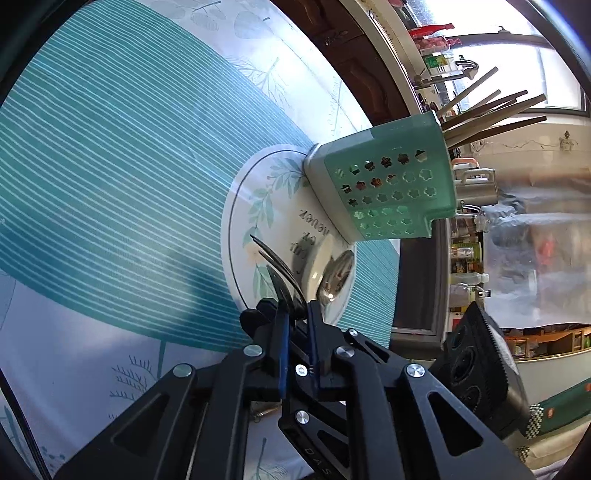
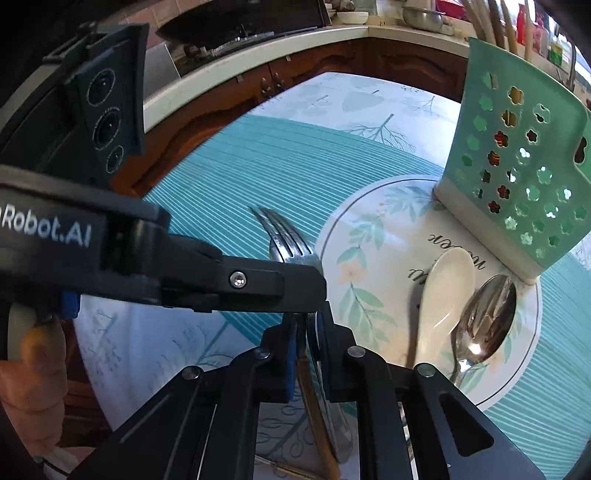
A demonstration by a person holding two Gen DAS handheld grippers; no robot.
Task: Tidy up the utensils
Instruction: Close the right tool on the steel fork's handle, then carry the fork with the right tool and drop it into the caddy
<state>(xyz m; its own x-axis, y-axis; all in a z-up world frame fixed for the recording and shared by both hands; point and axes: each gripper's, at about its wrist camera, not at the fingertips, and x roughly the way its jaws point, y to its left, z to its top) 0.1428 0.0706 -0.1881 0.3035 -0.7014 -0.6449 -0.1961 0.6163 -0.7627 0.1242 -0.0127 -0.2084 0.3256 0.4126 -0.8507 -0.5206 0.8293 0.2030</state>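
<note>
In the left wrist view, our left gripper (image 1: 295,314) sits at lower centre with its jaws nearly together, pinching the neck of a fork (image 1: 275,262) whose tines reach up over the round placemat (image 1: 236,206). In the right wrist view, the same gripper reaches in from the left edge, and the fork (image 2: 284,236) sticks out above it, over the striped teal tablecloth (image 2: 229,173).

Our right gripper (image 2: 306,325) at lower centre is closed down on thin utensil handles: a wooden one and a metal one run between its pads toward the bottom edge. We cannot tell what kind of utensils these are.

The green utensil holder (image 2: 517,155) stands at upper right on the placemat (image 2: 369,229), its wall pierced with flower-shaped holes. Several wooden chopsticks (image 2: 491,22) stand in it, their ends rising past its rim.

Just below the holder on the placemat lie a white ceramic spoon (image 2: 443,291) and a metal spoon (image 2: 484,317), side by side.
</note>
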